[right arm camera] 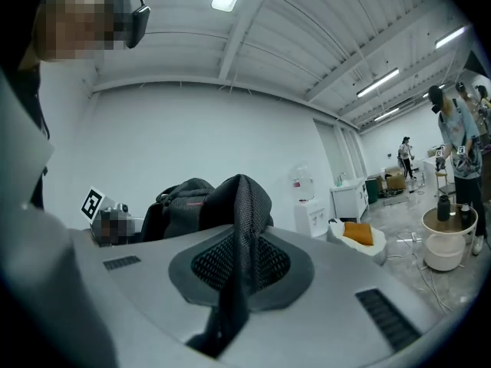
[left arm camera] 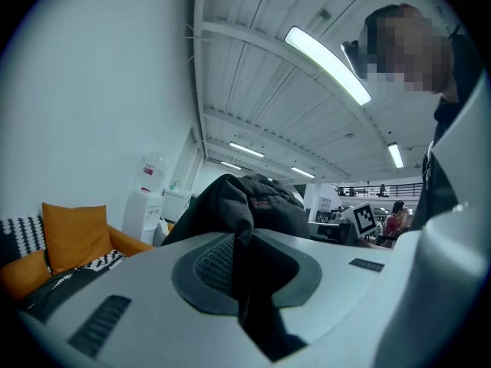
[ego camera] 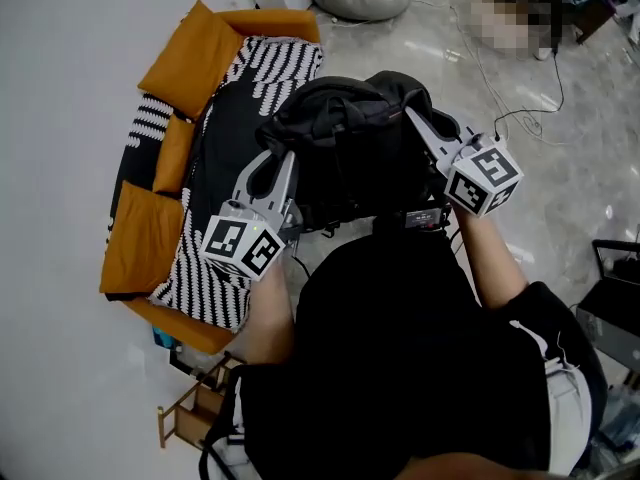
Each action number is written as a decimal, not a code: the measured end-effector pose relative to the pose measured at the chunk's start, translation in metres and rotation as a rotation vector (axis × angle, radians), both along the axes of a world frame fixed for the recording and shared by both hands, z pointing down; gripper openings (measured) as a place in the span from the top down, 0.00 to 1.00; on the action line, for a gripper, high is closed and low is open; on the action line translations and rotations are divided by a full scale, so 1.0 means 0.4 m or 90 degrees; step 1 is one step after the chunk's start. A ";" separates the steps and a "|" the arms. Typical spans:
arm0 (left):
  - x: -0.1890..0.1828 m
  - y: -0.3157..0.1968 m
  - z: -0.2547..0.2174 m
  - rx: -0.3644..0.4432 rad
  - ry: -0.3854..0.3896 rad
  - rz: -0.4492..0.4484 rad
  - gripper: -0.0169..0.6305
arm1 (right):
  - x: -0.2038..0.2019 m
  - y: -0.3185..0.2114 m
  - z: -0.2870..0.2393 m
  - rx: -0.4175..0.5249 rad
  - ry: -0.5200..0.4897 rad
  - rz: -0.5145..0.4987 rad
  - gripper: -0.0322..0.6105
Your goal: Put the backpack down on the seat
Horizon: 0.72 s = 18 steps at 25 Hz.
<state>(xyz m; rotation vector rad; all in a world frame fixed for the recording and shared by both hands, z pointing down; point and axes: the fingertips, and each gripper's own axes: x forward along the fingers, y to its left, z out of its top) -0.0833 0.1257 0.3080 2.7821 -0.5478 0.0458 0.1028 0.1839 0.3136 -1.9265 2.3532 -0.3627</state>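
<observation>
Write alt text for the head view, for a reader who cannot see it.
Seen from above, a person holds up a black backpack with the left gripper and the right gripper, each clamped on it. Beside it stands an orange sofa with a black-and-white striped cover.

**Left jaws pinch black backpack fabric**

The left gripper (left arm camera: 247, 278) fills the lower half. Its jaws are closed on a fold of black fabric that runs down between the dark pads. The fabric belongs to the backpack (left arm camera: 257, 202), which bulges just past the jaws at centre. At 8 o'clock an orange cushion (left arm camera: 74, 232) sits on a sofa (left arm camera: 132, 244) with a black-and-white cover. A water dispenser (left arm camera: 149, 194) stands by the white wall at 9 o'clock. A marker cube (left arm camera: 365, 219) shows at 4 o'clock. A long ceiling light (left arm camera: 326, 64) glows at 1 o'clock.
</observation>
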 end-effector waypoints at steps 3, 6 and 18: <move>0.053 -0.072 -0.005 0.000 -0.005 -0.018 0.89 | 0.058 -0.083 -0.003 -0.004 -0.006 -0.023 0.88; 0.114 -0.160 -0.016 0.004 -0.005 -0.038 0.89 | 0.122 -0.185 -0.014 -0.002 -0.005 -0.046 0.88; 0.319 -0.431 0.032 -0.028 0.003 -0.119 0.89 | 0.337 -0.493 0.023 -0.016 -0.002 -0.134 0.88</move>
